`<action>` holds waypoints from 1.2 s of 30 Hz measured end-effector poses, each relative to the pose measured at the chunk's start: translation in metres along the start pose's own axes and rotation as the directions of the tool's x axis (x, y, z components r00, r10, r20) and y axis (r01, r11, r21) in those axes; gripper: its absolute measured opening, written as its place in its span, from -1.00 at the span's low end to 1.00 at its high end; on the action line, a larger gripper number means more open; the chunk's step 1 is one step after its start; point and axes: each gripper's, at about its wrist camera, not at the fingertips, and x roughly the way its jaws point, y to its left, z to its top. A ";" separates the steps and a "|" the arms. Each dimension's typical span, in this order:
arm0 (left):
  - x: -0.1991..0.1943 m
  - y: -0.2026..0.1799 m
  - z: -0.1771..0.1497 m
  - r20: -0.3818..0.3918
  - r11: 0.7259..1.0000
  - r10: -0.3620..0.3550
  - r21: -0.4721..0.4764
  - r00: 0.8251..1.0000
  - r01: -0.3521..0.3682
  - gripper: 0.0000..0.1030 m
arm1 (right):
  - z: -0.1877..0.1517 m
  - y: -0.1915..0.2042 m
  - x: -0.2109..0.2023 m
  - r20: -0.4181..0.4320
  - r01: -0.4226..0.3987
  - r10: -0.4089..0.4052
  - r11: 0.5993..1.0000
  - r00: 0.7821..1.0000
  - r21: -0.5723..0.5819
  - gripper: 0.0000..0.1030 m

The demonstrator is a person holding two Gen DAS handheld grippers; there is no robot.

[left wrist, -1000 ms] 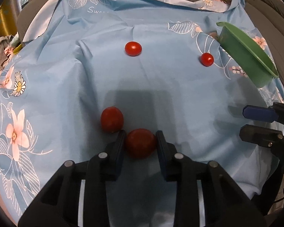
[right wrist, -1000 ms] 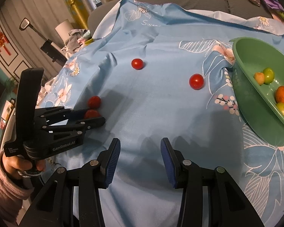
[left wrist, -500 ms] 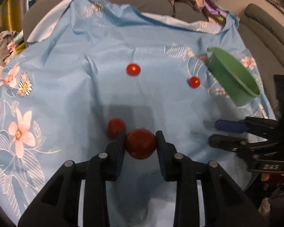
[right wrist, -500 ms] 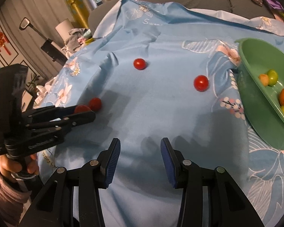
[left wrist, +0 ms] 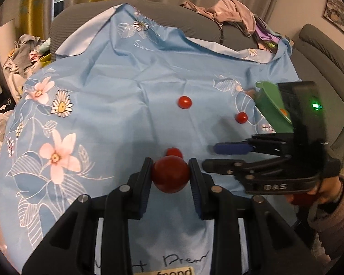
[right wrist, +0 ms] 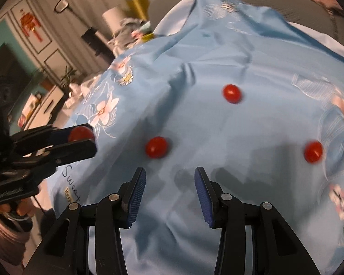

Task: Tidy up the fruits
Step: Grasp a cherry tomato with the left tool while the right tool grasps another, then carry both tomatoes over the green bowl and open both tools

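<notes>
My left gripper (left wrist: 170,175) is shut on a red tomato (left wrist: 170,177) and holds it above the blue flowered cloth (left wrist: 117,105); it also shows in the right wrist view (right wrist: 80,137) at the left. Three more tomatoes lie on the cloth: one just behind the held one (left wrist: 173,152), one farther back (left wrist: 184,102), one near the green bowl (left wrist: 241,117). My right gripper (right wrist: 169,183) is open and empty, just short of the nearest loose tomato (right wrist: 156,147). The green bowl (left wrist: 269,105) stands at the right, partly hidden by the right gripper's body.
The cloth covers a grey sofa (left wrist: 321,52). Crumpled clothes (left wrist: 231,16) lie at its back and a heap of laundry (left wrist: 27,52) at the left. The right wrist view is blurred.
My left gripper has lifted the tomato off the cloth. My right gripper has swung left, away from the bowl, toward the loose tomato beside the left gripper.
</notes>
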 end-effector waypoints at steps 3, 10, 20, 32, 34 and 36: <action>-0.001 0.007 -0.002 0.000 1.000 -0.001 -0.015 1.000 0.001 -0.40 | 0.010 0.008 0.016 -0.027 -0.016 0.015 0.999 1.000 -0.039 -0.13; 0.001 0.010 -0.002 -0.003 1.000 -0.016 -0.015 1.000 0.016 -0.40 | 0.024 0.018 0.047 -0.093 -0.010 -0.002 0.992 0.996 -0.129 -0.13; 0.005 0.008 -0.001 -0.019 1.000 -0.018 -0.009 1.000 0.018 -0.40 | 0.025 0.023 0.050 -0.067 0.046 -0.061 0.977 0.996 -0.208 -0.40; 0.001 -0.014 0.002 -0.033 0.999 -0.010 0.035 0.999 0.011 -0.39 | 0.008 0.011 -0.003 0.036 0.044 -0.040 0.995 0.999 -0.090 -0.40; 0.001 -0.021 0.002 -0.036 0.999 -0.012 0.049 0.999 0.014 -0.39 | 0.002 0.008 -0.014 0.054 0.040 -0.037 0.997 0.998 -0.064 -0.40; 0.002 -0.028 0.003 -0.042 0.998 -0.016 0.063 0.999 0.019 -0.39 | -0.007 0.003 -0.027 0.078 0.043 -0.040 0.998 0.996 -0.037 -0.40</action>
